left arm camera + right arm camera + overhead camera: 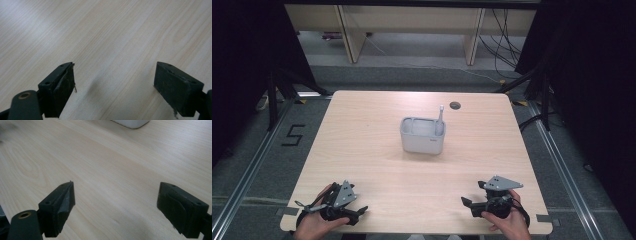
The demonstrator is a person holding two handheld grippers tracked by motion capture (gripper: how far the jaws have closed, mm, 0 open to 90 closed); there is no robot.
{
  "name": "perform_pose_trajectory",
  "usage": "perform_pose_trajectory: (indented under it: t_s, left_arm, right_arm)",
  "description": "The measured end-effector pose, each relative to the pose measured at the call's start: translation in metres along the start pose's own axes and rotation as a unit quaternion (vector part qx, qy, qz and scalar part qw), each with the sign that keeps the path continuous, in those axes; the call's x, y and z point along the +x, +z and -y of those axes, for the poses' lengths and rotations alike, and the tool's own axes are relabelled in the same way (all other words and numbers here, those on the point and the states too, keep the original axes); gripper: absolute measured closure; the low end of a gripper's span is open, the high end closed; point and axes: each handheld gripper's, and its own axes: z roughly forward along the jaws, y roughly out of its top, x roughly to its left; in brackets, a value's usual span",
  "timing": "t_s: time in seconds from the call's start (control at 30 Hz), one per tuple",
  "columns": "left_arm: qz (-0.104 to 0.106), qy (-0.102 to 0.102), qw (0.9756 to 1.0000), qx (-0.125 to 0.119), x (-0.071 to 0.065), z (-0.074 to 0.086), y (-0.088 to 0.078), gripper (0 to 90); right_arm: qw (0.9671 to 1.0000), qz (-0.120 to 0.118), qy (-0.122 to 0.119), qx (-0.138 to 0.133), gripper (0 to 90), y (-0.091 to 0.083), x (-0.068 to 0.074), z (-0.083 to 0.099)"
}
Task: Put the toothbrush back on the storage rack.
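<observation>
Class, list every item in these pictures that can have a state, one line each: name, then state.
Left tool: open, nothing between its jaws, held low at the table's near edge.
Right tool: open, nothing between its jaws, held low at the table's near edge.
Grey container: upright at mid-table, open-topped, divided into compartments.
Slim white utensil: standing in the container's right compartment, leaning, top end poking above the rim.
Table: bare apart from the container.

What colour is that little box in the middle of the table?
The box is light grey, clearest in the high view.
</observation>
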Motion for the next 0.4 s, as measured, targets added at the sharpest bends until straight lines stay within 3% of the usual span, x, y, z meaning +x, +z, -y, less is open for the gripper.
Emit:
perform_pose_trajectory:
  t_s: [0.4]
  left_arm:
    - [0.000,0.000,1.0000,0.000,0.0000,0.0000,-0.0002,16.3]
  right_arm:
    - [1.0000,0.001,-0.005,0.008,15.6,0.0000,0.0001,-0.0006]
